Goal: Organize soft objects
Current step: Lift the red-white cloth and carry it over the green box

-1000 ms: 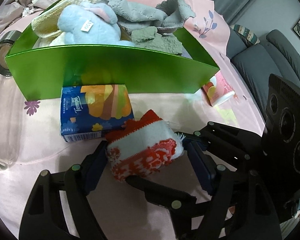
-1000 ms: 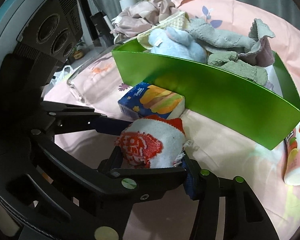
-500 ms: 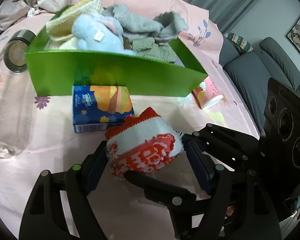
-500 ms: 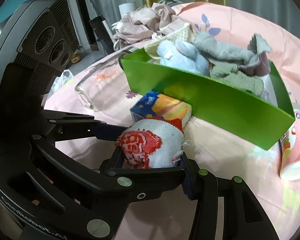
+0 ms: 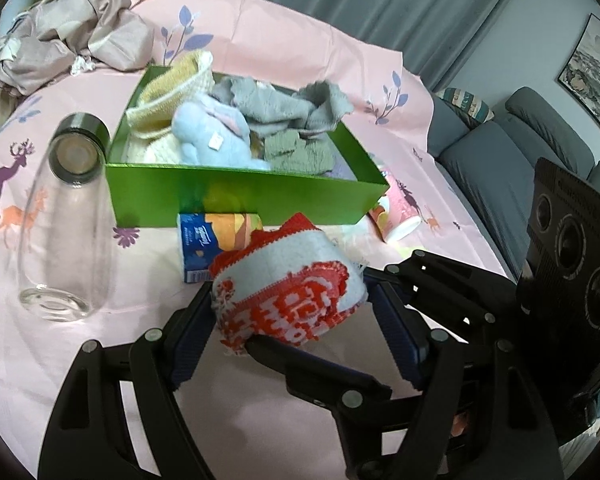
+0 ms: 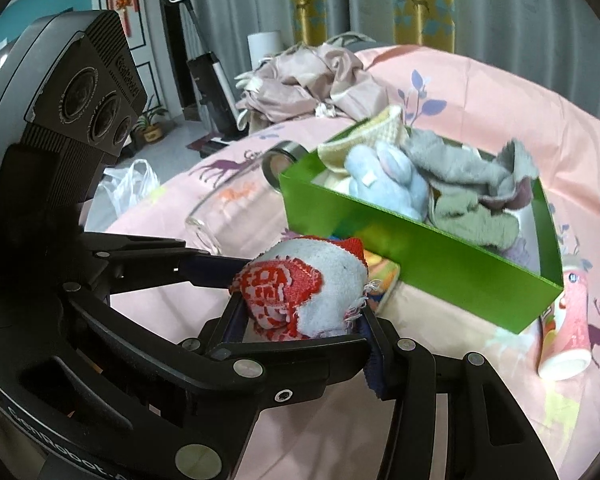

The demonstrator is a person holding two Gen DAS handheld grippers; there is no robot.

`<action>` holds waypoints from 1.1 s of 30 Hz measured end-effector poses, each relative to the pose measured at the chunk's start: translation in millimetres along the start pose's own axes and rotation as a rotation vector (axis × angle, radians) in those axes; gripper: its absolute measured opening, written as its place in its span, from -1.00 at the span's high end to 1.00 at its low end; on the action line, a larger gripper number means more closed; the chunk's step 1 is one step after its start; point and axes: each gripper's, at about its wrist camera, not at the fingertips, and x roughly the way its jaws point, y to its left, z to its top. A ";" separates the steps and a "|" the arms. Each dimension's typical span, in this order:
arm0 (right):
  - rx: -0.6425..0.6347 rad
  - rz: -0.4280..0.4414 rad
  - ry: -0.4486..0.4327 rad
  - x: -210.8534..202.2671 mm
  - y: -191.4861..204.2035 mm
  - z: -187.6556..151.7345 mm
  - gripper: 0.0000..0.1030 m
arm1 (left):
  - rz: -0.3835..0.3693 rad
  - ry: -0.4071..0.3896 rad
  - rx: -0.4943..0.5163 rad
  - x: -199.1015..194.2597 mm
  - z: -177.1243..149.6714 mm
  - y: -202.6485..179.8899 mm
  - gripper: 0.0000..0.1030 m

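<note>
A rolled red-and-white towel [image 5: 288,284] is clamped by both grippers at once. My left gripper [image 5: 290,312] is shut on its sides; my right gripper [image 6: 300,312] is shut on it crosswise, and the towel also shows in the right wrist view [image 6: 304,284]. It is held above the pink cloth, in front of a green box [image 5: 236,200], which shows too in the right wrist view [image 6: 440,268]. The box holds a blue plush toy [image 5: 208,140], grey cloths [image 5: 284,120] and a yellow knit cloth [image 5: 172,88].
A blue tissue pack [image 5: 216,240] lies against the box front. A clear glass bottle [image 5: 64,216] lies left of the box. A pink paper cup [image 6: 568,320] lies at the box's right. Crumpled beige fabric [image 5: 68,40] sits behind. A grey sofa [image 5: 500,148] stands at the right.
Both grippers have risen with the towel between them; the box, tissue pack and bottle now sit lower and farther off in both views.
</note>
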 end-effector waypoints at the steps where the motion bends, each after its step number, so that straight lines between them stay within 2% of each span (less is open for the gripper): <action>1: -0.006 -0.002 -0.004 -1.3 2.2 2.0 -0.04 | 0.001 -0.005 0.001 -3.5 -0.6 -0.2 -0.48; 18: -0.059 -0.020 -0.093 -20.3 23.8 31.9 -0.04 | 0.005 -0.092 0.038 -44.3 17.5 -1.2 -0.48; 33: -0.072 -0.057 -0.149 -28.3 18.7 53.5 -0.04 | -0.007 -0.128 0.085 -53.3 39.3 -6.5 -0.48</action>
